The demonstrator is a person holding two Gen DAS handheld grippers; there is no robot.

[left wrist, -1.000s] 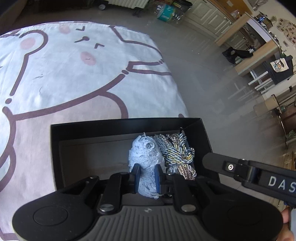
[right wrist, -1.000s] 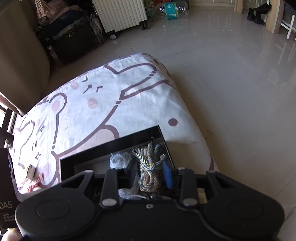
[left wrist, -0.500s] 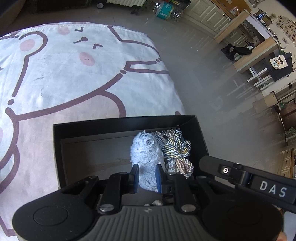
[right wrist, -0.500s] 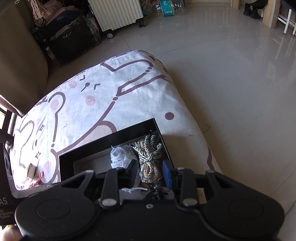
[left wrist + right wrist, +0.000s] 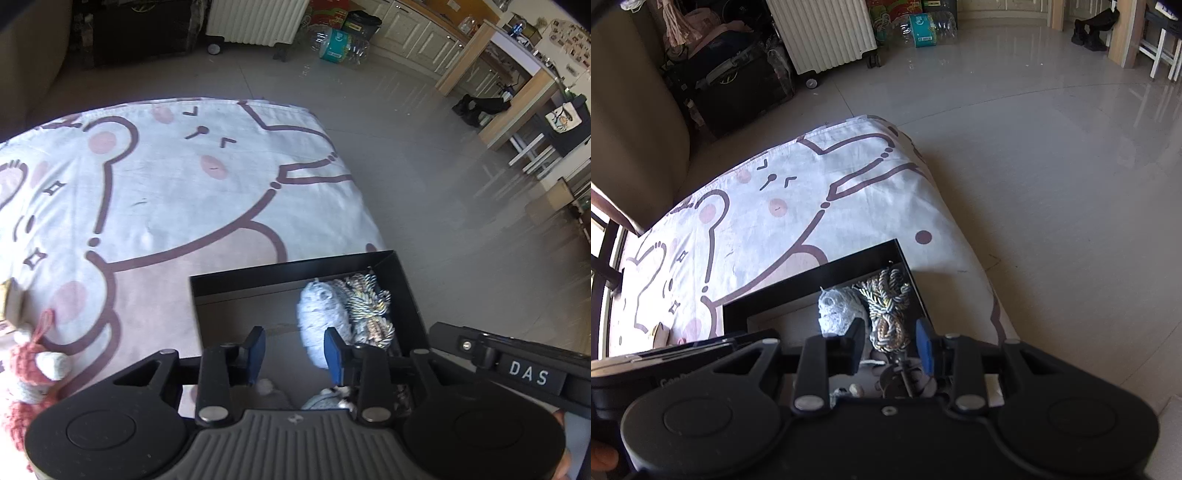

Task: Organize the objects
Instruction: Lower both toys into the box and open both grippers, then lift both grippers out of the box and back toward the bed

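Daylight fills the room and both views are bright. The glossy floor throws back pale glare and soft reflections of furniture legs. The patterned sheet looks washed out in the left view, with a milky haze over the floor beside it. The inside of the black box stays dim and shadowed. Fisheye bending curves the edges, and the corners go dark. The left view is slightly soft.
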